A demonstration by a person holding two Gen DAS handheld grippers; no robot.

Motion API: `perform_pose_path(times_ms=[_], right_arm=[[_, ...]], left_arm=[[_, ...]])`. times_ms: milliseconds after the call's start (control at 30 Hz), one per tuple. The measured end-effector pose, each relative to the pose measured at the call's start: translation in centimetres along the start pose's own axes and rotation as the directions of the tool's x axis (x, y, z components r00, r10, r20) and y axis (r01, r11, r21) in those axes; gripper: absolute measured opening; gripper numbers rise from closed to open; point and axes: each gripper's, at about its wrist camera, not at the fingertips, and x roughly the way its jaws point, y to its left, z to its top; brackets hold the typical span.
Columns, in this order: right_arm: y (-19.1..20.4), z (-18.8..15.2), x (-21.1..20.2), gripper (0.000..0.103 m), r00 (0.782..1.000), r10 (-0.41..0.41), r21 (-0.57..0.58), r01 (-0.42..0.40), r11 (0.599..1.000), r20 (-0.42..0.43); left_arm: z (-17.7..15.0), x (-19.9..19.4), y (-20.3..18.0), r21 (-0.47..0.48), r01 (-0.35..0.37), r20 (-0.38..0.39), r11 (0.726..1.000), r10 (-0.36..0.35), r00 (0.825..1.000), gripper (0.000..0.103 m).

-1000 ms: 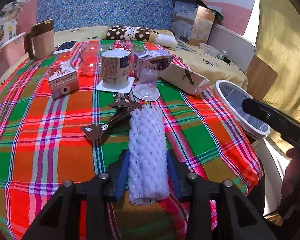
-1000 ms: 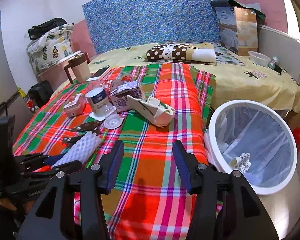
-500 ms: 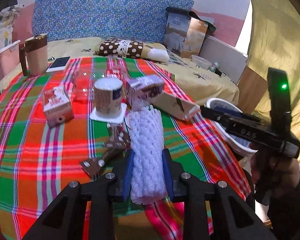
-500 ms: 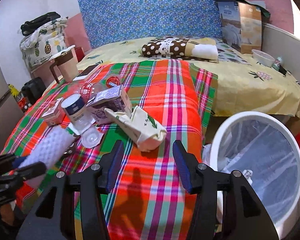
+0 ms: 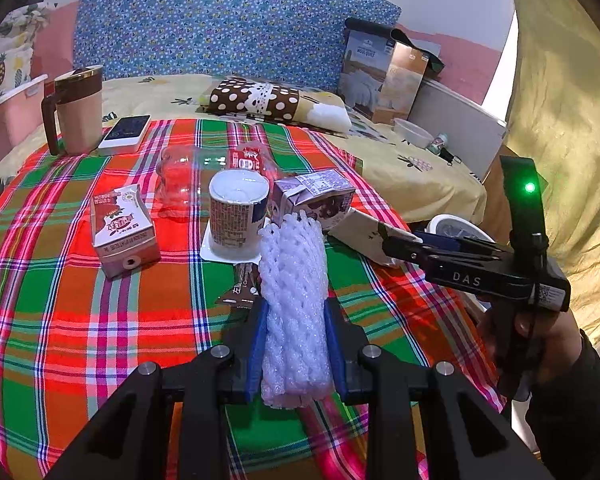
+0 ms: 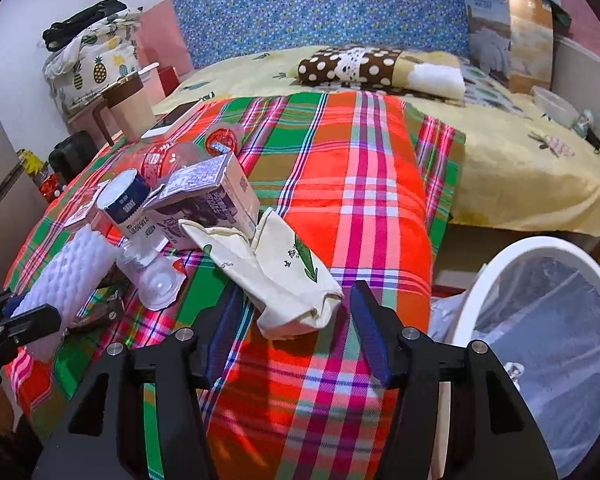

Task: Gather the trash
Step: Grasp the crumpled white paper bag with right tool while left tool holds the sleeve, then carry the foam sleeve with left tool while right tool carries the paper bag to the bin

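Note:
My left gripper (image 5: 294,312) is shut on a white foam net sleeve (image 5: 292,272), held a little above the plaid cloth; the right wrist view shows the sleeve (image 6: 72,272) at the far left. My right gripper (image 6: 296,296) hovers low over a crumpled white paper carton (image 6: 276,272). Its jaws are opening, and the carton's near end lies between them with the pads not pressing on it. From the left wrist view the right gripper (image 5: 404,240) shows side-on, in a person's hand. A white bin (image 6: 484,292) with a clear liner stands off the cloth's right edge.
On the plaid cloth (image 5: 60,300) are a paper cup (image 5: 238,212), a purple carton (image 5: 316,200), a red carton (image 5: 120,228), brown wrappers (image 5: 240,284), a clear bottle (image 5: 184,184) and a clear dome lid (image 6: 156,280). A mug (image 5: 76,112) and phone (image 5: 126,134) sit far left.
The left gripper closed on the foam sleeve and lifted it off the cloth. The right gripper swung left from the bin to the white carton, and its jaws widened.

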Motion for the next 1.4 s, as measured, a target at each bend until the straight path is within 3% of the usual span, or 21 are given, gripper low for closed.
perform_pose_path(times_ms=[100, 167, 600, 1400], right_arm=[[0.1, -0.2, -0.5, 0.056, 0.999, 0.032, 0.020, -0.032, 0.999, 0.010], [0.2, -0.3, -0.9, 0.045, 0.999, 0.035, 0.035, -0.036, 0.999, 0.022], [0.9, -2.4, -4.6, 0.044, 0.997, 0.015, 0.093, -0.023, 0.995, 0.082], [-1.1, -4.8, -9.4, 0.044, 0.981, -0.082, 0.147, 0.056, 0.988, 0.176]], left_arm=[[0.1, 0.2, 0.0, -0.003, 0.002, -0.002, 1.000, -0.002, 1.000, 0.028], [0.0, 0.3, 0.0, -0.004, 0.003, -0.004, 1.000, -0.003, 1.000, 0.028], [-0.7, -0.3, -1.0, -0.004, 0.004, -0.005, 1.000, -0.004, 1.000, 0.028], [0.2, -1.2, -7.7, 0.103, 0.061, 0.025, 0.993, -0.064, 0.998, 0.028]])
